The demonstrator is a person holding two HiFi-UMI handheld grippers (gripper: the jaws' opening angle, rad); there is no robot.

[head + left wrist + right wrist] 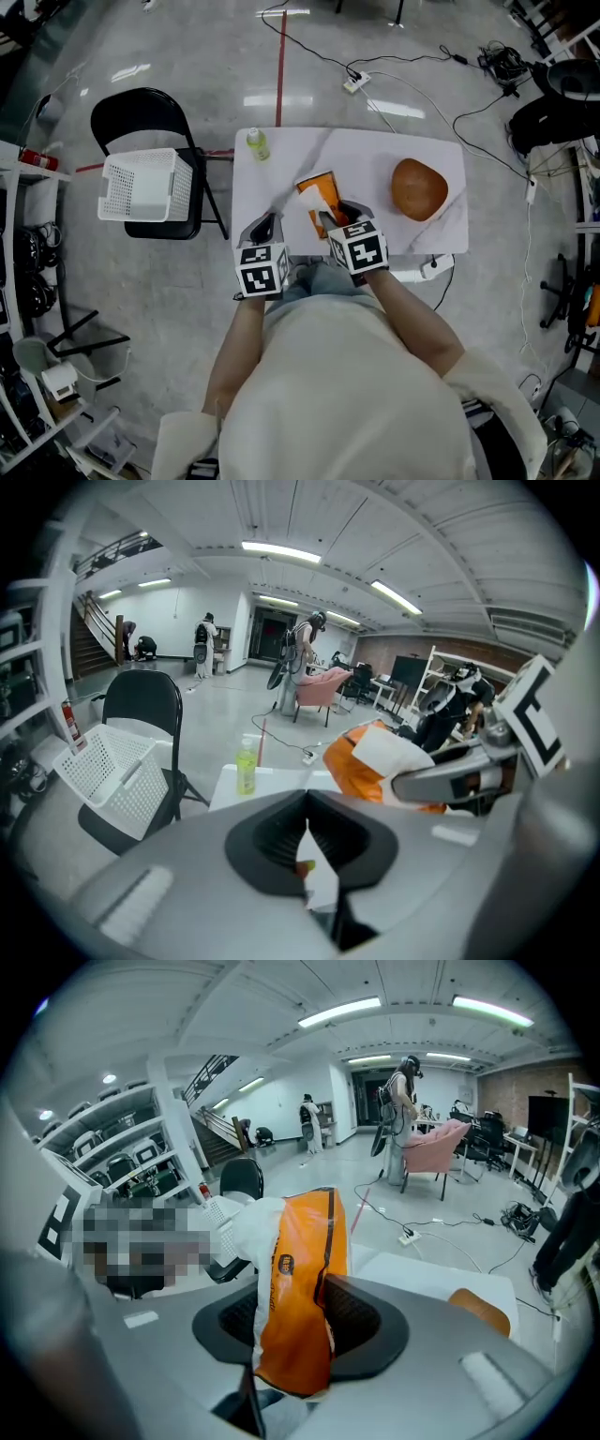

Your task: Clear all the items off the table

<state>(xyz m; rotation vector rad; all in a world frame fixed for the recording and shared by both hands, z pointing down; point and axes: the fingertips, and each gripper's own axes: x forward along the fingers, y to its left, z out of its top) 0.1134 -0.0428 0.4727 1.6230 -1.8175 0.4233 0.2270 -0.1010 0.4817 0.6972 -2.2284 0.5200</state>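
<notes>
The right gripper [298, 1327] pinches an orange-and-white plastic bag [300, 1260], held over the near edge of the white rectangular table [370, 157]. The left gripper [266, 229], over the table's near left part, has its jaws pressed together with nothing visibly between them. The task looks barely begun: a small green bottle [257, 143] at the table's far left corner and a round brown lump [419, 188] on its right side still need clearing.

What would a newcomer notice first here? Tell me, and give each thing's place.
The orange packet stands out most, held over the middle of the white table by the right hand-held gripper, with the left hand-held gripper pinching its white edge. Next comes the round brown object on the table's right side. A white basket sits on the black chair to the table's left.
</notes>
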